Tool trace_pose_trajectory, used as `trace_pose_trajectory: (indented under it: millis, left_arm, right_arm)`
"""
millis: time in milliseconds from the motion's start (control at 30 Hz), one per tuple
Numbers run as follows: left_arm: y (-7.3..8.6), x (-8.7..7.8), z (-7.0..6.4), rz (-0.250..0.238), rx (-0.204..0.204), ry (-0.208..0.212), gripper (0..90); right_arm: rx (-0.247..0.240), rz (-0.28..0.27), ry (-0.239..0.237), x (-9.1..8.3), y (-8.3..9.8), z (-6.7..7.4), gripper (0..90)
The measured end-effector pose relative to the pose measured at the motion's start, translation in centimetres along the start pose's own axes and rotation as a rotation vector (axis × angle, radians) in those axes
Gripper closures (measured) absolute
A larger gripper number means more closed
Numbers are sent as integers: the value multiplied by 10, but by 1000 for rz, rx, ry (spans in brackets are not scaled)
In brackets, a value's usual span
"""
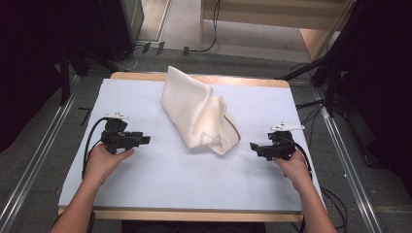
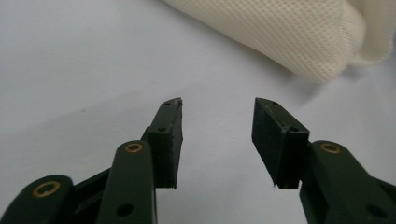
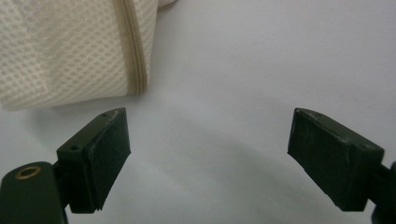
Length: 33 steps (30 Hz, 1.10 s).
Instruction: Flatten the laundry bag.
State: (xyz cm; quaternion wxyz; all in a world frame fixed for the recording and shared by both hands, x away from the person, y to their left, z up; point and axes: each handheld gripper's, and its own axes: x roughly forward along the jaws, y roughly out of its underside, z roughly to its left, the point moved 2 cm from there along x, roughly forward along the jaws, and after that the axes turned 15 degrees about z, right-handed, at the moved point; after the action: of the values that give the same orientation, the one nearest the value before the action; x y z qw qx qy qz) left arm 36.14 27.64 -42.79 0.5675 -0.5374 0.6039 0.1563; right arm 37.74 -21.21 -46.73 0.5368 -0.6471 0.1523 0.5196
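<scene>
A cream mesh cloth (image 1: 198,109) lies loosely folded in the middle of the white table sheet (image 1: 160,174). My left gripper (image 1: 145,140) rests low on the sheet to the cloth's left, pointing right at it, jaws open and empty. In the left gripper view (image 2: 217,135) the cloth (image 2: 289,32) lies just ahead, apart from the pads. My right gripper (image 1: 253,145) sits to the cloth's right, pointing left, jaws wide open and empty. The right gripper view (image 3: 208,156) shows the cloth's hemmed edge (image 3: 133,51) close ahead at the upper left.
The wooden table's rim (image 1: 194,216) shows at the near edge. Cables (image 1: 209,46) and dark stands lie on the floor beyond the table and at both sides. Bare sheet stretches between the two hands in front of the cloth.
</scene>
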Motion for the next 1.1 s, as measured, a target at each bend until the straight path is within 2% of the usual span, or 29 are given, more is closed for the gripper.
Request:
trace_pose_trajectory:
  millis: [100,167,233,267,300,367,467,500,567,600,633,767,867,967,1100]
  left_arm:
    - [1,0,2,1,-6,2,540]
    - [3,0,4,16,-13,-8,542]
    - [3,0,5,25,-25,0,572]
    - [3,2,6,44,-30,17,572]
    - [3,2,6,44,-30,17,567]
    - [3,4,6,76,-8,2,537]
    - [3,5,5,83,5,-1,498]
    - [2,4,6,73,1,19,429]
    - [2,3,5,63,1,24,400]
    - [1,1,6,47,0,27,385]
    - [1,0,6,43,-3,37,368]
    - [0,-1,7,28,-8,59,328]
    - [-1,-2,8,21,-8,71,346]
    - [-1,-2,7,23,0,68,371]
    - [-2,0,7,32,9,47,370]
  right_arm:
    - [7,1,11,1,-1,1,137]
    - [-16,12,12,1,0,4,137]
    - [-21,22,8,1,0,6,136]
    - [-40,50,-55,1,0,9,139]
    - [-40,50,-55,1,0,9,139]
    - [-51,55,-41,1,0,13,140]
    - [-39,60,-38,0,-1,15,164]
    - [-46,80,-31,-1,-1,15,276]
    - [-63,85,-30,0,0,16,319]
    - [-66,88,-38,0,0,16,359]
    - [-56,92,-53,-1,-1,16,361]
    - [-52,54,-57,-6,-3,18,373]
    - [-41,29,-69,-10,-4,19,382]
    - [-32,17,-77,-12,-5,19,375]
    - [-48,14,-53,-15,-5,23,374]
